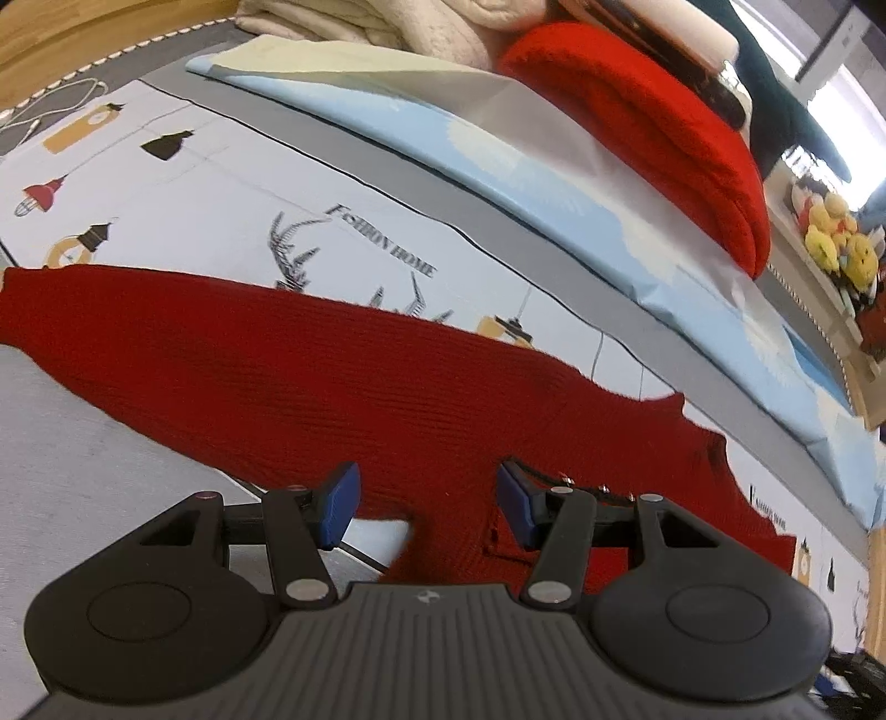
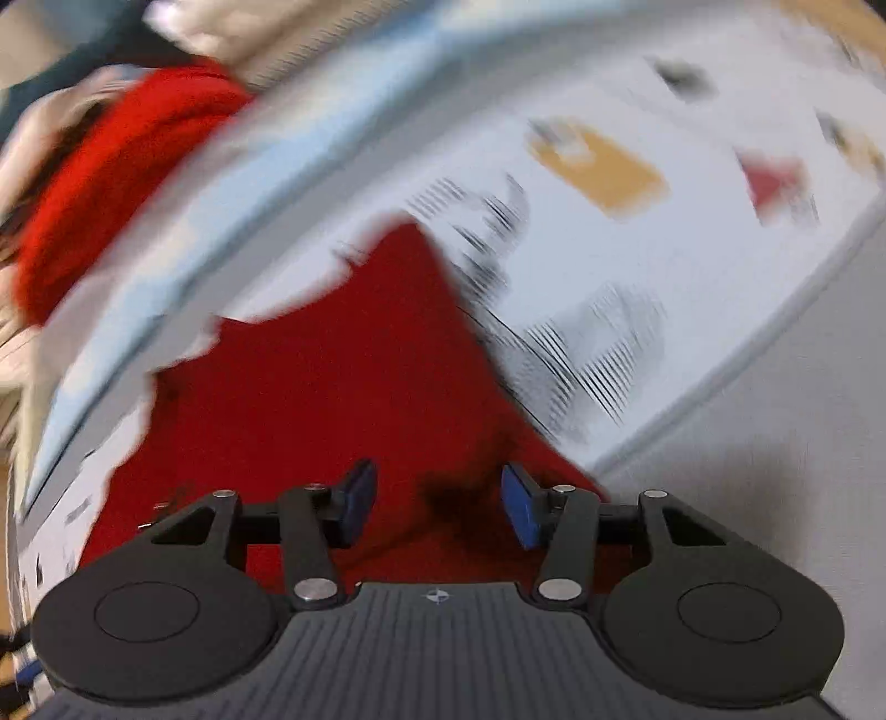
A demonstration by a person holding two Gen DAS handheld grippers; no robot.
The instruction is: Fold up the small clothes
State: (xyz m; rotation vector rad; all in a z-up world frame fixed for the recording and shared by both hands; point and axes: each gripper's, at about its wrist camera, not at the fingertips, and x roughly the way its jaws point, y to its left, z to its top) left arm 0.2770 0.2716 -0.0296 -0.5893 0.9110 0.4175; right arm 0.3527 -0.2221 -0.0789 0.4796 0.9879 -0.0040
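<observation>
A dark red knit garment point(image 1: 277, 376) lies spread flat across a white printed sheet point(image 1: 221, 183), running from the left edge to the lower right. My left gripper point(image 1: 429, 504) hangs just above its near edge, open, its blue pads apart and nothing pinched between them. The right wrist view is smeared by motion. It shows the same red garment point(image 2: 332, 387) under my right gripper point(image 2: 440, 504), which is open with its blue pads clear of the cloth.
Behind the sheet lies a light blue folded cloth point(image 1: 498, 166) with a bright red folded knit point(image 1: 653, 127) on top, and cream blankets point(image 1: 387, 22) beyond. Yellow plush toys point(image 1: 830, 232) sit at the far right. A white cable point(image 1: 55, 105) lies at the far left.
</observation>
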